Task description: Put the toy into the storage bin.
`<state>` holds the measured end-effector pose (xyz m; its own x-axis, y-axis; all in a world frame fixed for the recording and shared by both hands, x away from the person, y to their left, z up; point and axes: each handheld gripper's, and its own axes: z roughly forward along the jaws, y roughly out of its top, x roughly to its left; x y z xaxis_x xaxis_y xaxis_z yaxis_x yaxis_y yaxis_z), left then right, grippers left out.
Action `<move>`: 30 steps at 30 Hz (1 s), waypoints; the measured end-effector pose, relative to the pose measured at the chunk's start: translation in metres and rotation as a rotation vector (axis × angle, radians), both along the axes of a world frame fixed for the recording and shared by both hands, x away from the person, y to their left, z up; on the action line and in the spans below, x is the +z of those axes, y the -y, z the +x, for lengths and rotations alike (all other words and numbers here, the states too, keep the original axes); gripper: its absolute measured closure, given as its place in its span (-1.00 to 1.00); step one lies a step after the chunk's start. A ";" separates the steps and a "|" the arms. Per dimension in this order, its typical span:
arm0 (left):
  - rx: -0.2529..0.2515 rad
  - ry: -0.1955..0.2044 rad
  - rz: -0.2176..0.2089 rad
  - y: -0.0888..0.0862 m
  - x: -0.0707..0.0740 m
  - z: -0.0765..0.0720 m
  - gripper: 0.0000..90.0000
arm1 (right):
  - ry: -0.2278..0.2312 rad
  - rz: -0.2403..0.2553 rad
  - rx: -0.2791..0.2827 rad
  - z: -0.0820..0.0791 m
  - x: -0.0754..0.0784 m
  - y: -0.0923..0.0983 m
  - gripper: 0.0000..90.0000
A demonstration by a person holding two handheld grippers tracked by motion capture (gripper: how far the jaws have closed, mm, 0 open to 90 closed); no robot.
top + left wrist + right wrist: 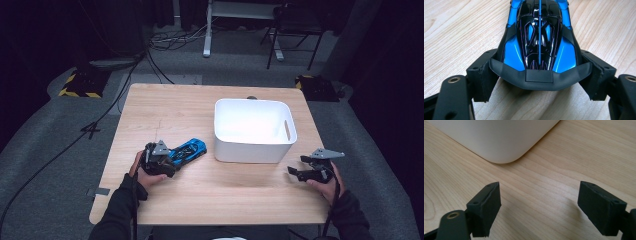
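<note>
On the table (210, 195), left tool (539, 82) clamps blue car (539, 37).

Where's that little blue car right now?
In the high view, the blue toy car sits on the table's left half, clamped in the left hand-held gripper, left of the white bin.

no readable text, labels or numbers
</note>
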<state>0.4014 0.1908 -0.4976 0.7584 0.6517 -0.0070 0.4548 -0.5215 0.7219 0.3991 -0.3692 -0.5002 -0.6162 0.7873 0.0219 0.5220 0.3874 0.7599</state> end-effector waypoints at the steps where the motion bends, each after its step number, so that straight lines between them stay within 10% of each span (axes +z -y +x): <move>1: -0.001 -0.002 -0.002 0.000 0.000 0.000 -0.46 | -0.005 -0.008 -0.006 -0.001 -0.001 -0.001 -0.58; 30: 0.018 0.171 -0.125 0.007 0.051 -0.014 -0.45 | -0.011 -0.013 -0.026 -0.004 -0.003 0.000 -0.58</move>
